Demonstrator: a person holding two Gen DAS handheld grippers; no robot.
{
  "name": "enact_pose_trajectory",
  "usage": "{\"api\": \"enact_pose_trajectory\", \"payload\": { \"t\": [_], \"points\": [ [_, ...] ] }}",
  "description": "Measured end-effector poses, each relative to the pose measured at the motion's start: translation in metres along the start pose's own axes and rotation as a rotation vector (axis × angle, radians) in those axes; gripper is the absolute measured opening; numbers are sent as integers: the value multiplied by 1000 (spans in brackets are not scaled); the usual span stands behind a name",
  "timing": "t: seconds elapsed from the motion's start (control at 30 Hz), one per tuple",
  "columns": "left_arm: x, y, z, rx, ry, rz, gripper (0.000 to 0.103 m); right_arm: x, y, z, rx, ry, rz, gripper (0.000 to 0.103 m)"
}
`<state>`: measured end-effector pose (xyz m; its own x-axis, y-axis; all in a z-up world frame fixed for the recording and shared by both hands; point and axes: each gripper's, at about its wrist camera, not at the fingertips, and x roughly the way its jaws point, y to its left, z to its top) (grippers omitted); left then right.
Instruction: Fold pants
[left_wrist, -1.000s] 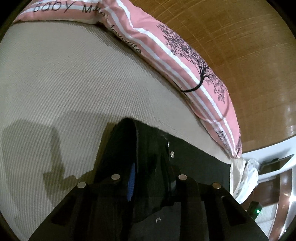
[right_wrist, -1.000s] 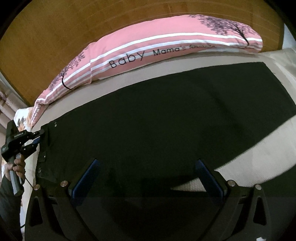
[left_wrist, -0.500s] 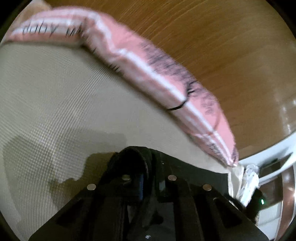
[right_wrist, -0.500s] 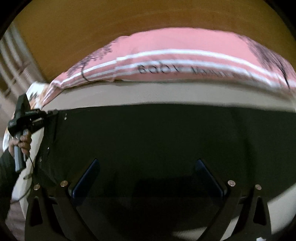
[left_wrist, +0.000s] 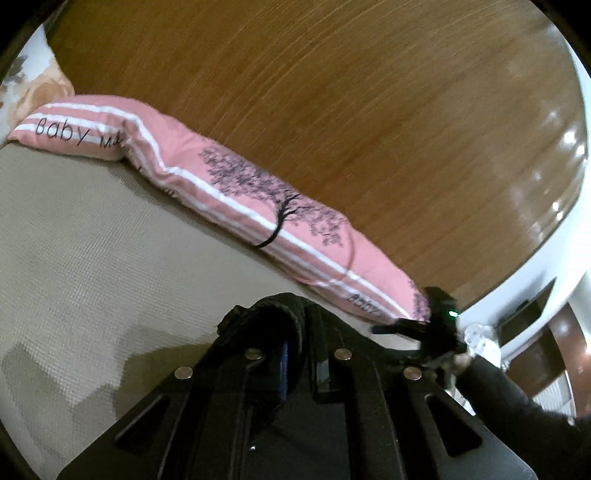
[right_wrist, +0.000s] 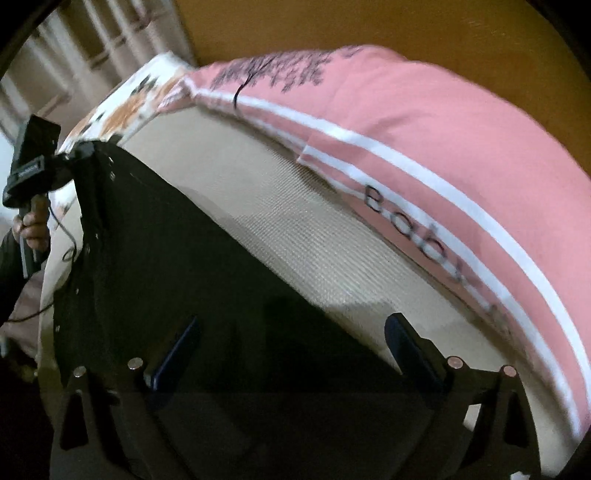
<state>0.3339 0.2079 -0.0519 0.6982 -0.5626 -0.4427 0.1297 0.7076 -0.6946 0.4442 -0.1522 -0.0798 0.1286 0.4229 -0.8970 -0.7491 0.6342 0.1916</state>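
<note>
The black pants (right_wrist: 177, 266) lie spread on the beige bed (right_wrist: 303, 236). My left gripper (left_wrist: 295, 343) is shut on a bunched black edge of the pants (left_wrist: 273, 314), held a little above the bed. In the right wrist view that left gripper (right_wrist: 74, 158) grips the pants' far left corner. My right gripper (right_wrist: 291, 343) is open, its blue-padded fingers (right_wrist: 173, 350) wide apart low over the pants' near edge. In the left wrist view the right gripper (left_wrist: 417, 328) shows at the far right, held by a dark-sleeved hand.
A long pink striped pillow (left_wrist: 236, 192) printed with trees and "Baby" lies along the back of the bed against a wooden headboard (left_wrist: 332, 110). A floral pillow (right_wrist: 125, 103) sits at the far left corner. White furniture (left_wrist: 535, 280) stands at the right.
My left gripper has lifted and tilted up with the pants edge in it. My right gripper has swung left and down along the pants and stays open.
</note>
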Motion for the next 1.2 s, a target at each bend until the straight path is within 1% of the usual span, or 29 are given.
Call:
{"api": "enact_pose_trajectory", "payload": {
  "t": [0.03, 0.07, 0.1, 0.13, 0.17, 0.2, 0.27, 0.3, 0.37, 0.4, 0.43, 0.47, 0.5, 0.53, 0.63, 0.7, 0.77, 0.87, 0.93, 1.03, 1.07, 1.13, 1.2],
  "points": [
    [-3, -2, -1, 8, -4, -7, 8, 6, -1, 3, -23, 28, 23, 93],
    [-6, -4, -1, 14, -8, -13, 8, 10, -3, 6, -43, 45, 27, 89],
    [-8, -3, -2, 15, -10, -16, 8, 15, -4, 7, -71, 71, 36, 82],
    [-10, -3, -2, 10, -13, -25, 8, 19, -7, 7, -87, 101, 65, 78],
    [-11, -2, -2, 3, -14, -29, 8, 23, -9, 7, -93, 117, 75, 76],
    [-12, -1, -1, 0, -13, -29, 8, 28, -12, 4, -105, 144, 73, 71],
    [-11, -2, -2, 12, -10, -20, 8, 31, -16, 1, -116, 164, 84, 67],
    [-10, -3, -2, 14, -9, -11, 8, 29, -18, -2, -120, 154, 89, 62],
    [-7, -4, -2, 14, -6, -2, 8, 25, -22, -6, -123, 134, 82, 47],
    [-8, -4, -2, 12, -3, 1, 8, 25, -26, -8, -114, 136, 67, 37],
    [-6, -4, -2, 7, 0, 3, 8, 25, -26, -8, -105, 136, 57, 30],
    [-5, -5, -2, 10, 1, 15, 8, 24, -27, -8, -98, 130, 38, 26],
    [-3, -5, -2, 17, 2, 30, 8, 22, -24, -10, -104, 120, 11, 18],
    [-1, -4, -2, 23, 2, 39, 8, 16, -24, -15, -106, 109, -4, 15],
    [0, -4, -1, 34, 2, 75, 8, 2, -9, -21, -97, 46, -92, 11],
    [-3, -6, -1, 42, 4, 86, 8, -12, 6, -26, -75, -5, -170, 9],
    [-10, -14, -3, 71, 5, 104, 8, -28, 25, -33, -63, -49, -229, 9],
    [-22, -24, -7, 104, 9, 101, 8, -53, 60, -52, -50, -94, -316, 8],
    [-36, -37, -15, 144, 20, 105, 8, -68, 68, -66, -36, -111, -347, 8],
    [-56, -52, -29, 190, 40, 103, 8, -83, 98, -94, -11, -131, -399, 7],
    [-61, -56, -34, 202, 48, 101, 8, -90, 100, -104, -5, -136, -407, 7],
    [-78, -63, -50, 234, 68, 102, 8, -95, 123, -128, 17, -145, -423, 7],
    [-92, -68, -67, 264, 91, 109, 9, -101, 138, -149, 29, -151, -434, 6]
  ]
}}
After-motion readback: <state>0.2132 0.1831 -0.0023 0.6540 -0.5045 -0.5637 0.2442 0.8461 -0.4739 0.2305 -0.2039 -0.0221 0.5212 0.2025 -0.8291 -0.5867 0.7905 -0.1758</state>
